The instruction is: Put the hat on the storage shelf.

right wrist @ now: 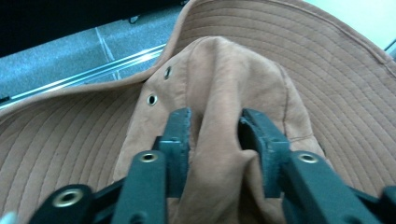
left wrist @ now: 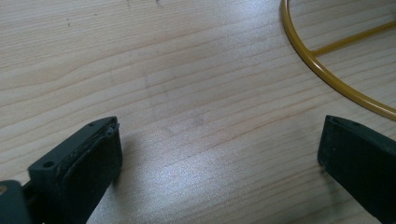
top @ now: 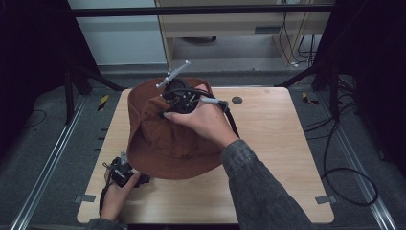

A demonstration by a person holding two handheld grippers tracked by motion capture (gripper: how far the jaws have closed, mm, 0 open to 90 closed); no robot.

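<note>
A brown bucket hat (top: pixel 163 143) lies on the wooden table (top: pixel 268 143), its crown pushed up into a fold. My right gripper (top: pixel 171 106) reaches onto the crown from the right. In the right gripper view its jaws (right wrist: pixel 215 116) straddle an upright fold of the crown fabric (right wrist: pixel 219 70), with a thin dark gap beside each pad, so it is open. Two metal eyelets (right wrist: pixel 152 99) sit left of the fold. My left gripper (top: pixel 136 178) rests at the front left, by the hat's brim. Its jaws (left wrist: pixel 219 126) stand wide open over bare wood.
A yellow wire ring (left wrist: pixel 327 74) lies on the wood beyond the left gripper's jaws. A dark round disc (top: pixel 237 100) is set into the table at the back. Cables (top: pixel 344 172) trail on the floor to the right. A cabinet (top: pixel 230 28) stands behind the table.
</note>
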